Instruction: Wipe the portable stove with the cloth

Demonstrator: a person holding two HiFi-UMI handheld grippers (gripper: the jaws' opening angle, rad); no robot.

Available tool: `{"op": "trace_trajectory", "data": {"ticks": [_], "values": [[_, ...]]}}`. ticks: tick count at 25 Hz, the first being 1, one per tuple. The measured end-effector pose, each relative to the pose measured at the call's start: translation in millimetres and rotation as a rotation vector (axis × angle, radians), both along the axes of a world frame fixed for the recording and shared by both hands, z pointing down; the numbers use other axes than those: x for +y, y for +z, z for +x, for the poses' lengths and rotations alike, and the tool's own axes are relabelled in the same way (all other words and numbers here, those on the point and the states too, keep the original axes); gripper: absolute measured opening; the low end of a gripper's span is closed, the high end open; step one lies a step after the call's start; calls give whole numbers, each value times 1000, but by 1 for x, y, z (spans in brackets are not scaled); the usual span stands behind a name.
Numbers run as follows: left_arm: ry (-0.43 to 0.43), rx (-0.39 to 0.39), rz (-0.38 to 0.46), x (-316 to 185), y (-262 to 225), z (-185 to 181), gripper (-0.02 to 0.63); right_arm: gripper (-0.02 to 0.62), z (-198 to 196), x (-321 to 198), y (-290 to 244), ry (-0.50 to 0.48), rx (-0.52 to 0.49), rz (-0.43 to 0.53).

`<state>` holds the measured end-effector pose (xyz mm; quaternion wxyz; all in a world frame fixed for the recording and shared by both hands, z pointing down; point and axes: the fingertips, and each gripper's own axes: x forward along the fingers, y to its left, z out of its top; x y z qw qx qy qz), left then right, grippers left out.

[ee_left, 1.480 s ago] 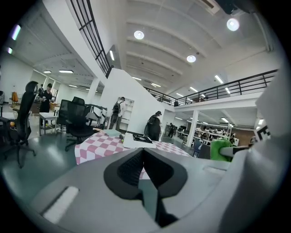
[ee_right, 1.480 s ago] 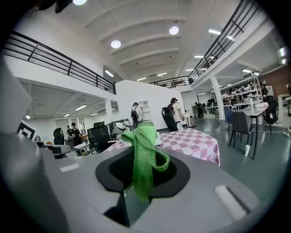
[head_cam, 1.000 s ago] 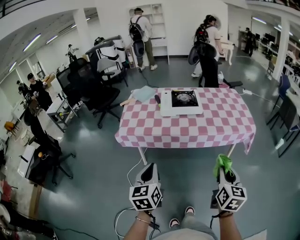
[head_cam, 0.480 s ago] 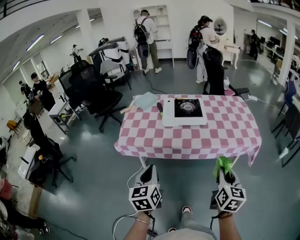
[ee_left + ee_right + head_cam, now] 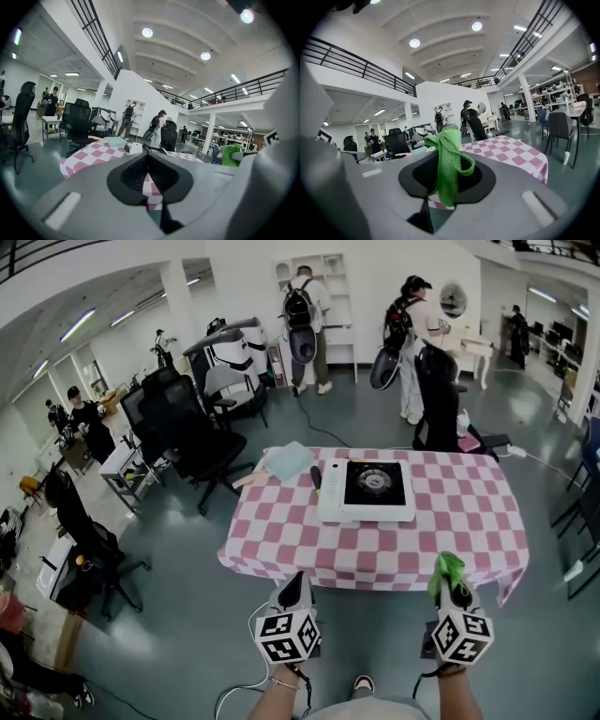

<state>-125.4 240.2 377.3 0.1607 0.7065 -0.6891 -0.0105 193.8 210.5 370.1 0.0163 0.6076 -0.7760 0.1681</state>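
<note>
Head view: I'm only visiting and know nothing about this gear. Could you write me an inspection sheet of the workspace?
Surface: table with a pink-and-white checked cover, ahead of both grippers, not yet reached.
Job's things: portable stove sits on the table; green cloth is clamped in the right gripper.
Clutter: light blue folded item and small dark stick-like thing on the table, left of the stove.
Grippers: left gripper jaws together, empty; right gripper shut on the cloth.
Cables: white cable on the floor by the left gripper.
Surroundings: black office chairs; people standing near the far wall.
</note>
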Motion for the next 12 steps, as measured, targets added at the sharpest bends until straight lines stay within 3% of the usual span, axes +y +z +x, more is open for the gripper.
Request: {"op": "trace_trajectory", "data": {"ticks": [12], "values": [[-13, -23, -21, -70, 13, 22, 0, 91, 23, -82, 22, -10, -39, -36]]}}
